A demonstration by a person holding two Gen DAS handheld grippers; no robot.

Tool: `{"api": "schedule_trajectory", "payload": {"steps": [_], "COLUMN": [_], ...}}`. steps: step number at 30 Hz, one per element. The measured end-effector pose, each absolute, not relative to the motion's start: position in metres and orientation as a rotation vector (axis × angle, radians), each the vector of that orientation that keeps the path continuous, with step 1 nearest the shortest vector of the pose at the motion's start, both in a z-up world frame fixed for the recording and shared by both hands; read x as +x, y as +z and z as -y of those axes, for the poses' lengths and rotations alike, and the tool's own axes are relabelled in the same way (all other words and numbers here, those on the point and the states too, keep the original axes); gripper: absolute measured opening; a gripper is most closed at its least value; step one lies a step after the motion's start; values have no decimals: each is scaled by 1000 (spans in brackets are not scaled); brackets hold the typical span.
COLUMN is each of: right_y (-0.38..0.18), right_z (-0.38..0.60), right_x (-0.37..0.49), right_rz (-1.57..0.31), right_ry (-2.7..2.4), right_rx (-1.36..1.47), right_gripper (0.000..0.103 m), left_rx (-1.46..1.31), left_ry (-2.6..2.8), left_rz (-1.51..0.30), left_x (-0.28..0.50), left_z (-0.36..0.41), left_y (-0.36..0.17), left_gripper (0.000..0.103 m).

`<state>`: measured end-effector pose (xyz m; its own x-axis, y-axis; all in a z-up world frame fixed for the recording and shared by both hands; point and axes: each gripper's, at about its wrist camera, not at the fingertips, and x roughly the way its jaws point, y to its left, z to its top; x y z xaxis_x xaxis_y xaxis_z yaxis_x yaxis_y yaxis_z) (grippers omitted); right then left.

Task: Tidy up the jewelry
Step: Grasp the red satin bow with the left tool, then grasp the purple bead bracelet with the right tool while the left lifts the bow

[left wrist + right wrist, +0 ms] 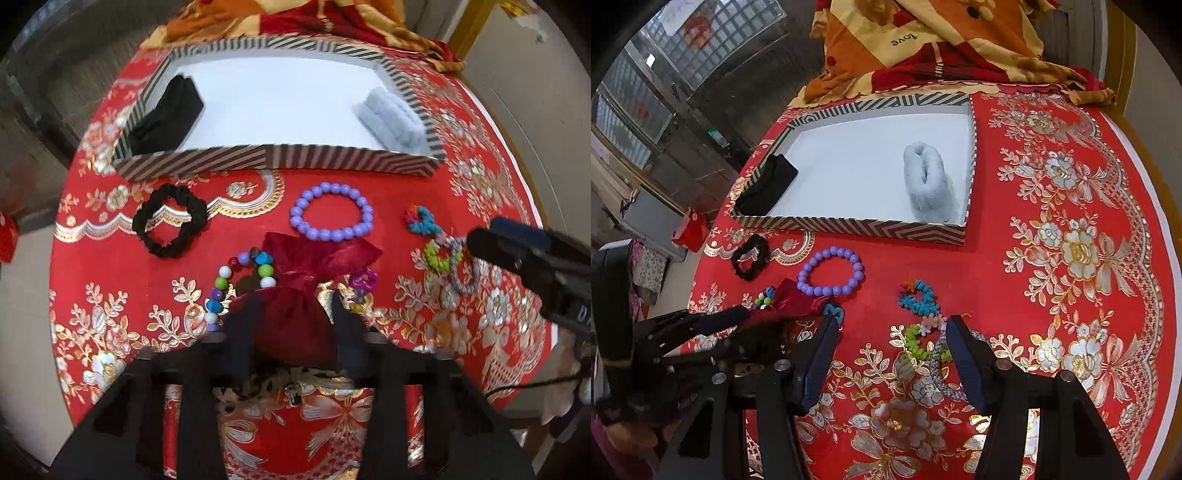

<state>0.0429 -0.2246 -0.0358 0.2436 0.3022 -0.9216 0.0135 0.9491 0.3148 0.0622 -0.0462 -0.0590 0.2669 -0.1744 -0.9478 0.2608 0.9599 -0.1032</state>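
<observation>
A dark red velvet pouch [295, 314] lies on the red embroidered cloth, and my left gripper [293, 306] is shut on its body, one finger pressed against each side. The same pouch [790, 302] shows in the right wrist view at the left gripper's fingers [731, 319]. My right gripper [892, 325] stands open above a colourful crochet chain [919, 321], and its fingers touch nothing. Beyond lie a purple bead bracelet [331, 213], a black scrunchie [170, 220] and a multicoloured bead bracelet [236, 280], which is partly under the pouch.
A striped tray [280, 157] with a white floor sits at the far side. It holds a black pouch [166, 114] on the left and a grey fluffy scrunchie [391, 118] on the right. An orange blanket [923, 44] is piled behind it. The round table's edge [1160, 221] curves along the right.
</observation>
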Motion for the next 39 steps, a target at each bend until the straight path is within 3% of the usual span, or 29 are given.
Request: {"api": "schedule_trajectory", "payload": {"steps": [5, 12, 15, 22, 25, 27, 32, 33, 39], "right_y": [-44, -57, -66, -89, -96, -102, -103, -103, -103], "right_z": [219, 195, 182, 159, 151, 150, 163, 168, 200], "right_x": [53, 72, 83, 100, 105, 106, 105, 104, 97], "right_rz": [-1325, -1307, -1315, -1340, -1341, -1347, -1331, -1335, -1357], "right_ry": [213, 285, 304, 313, 313, 305, 290, 280, 226], "right_rx": [281, 261, 222, 125, 80, 50, 35, 42, 75], "right_gripper": [58, 58, 50, 47, 47, 38, 19, 18, 17], "left_rx": [31, -90, -130, -123, -104, -106, -128, -101, 80], "left_ry": [-295, -318, -316, -325, -344, -362, -425, -442, -515], "left_rz": [-1270, -1268, -1259, -1256, -1278, -1293, -1297, -1285, -1307], "left_x": [73, 82, 87, 87, 84, 81, 78, 77, 80], "left_z": [34, 7, -4, -18, -14, -11, -4, 0, 29], "left_y": [-60, -45, -37, -30, -33, -36, -32, -30, -41], "left_gripper": [9, 3, 3, 3, 13, 47, 55, 60, 61]}}
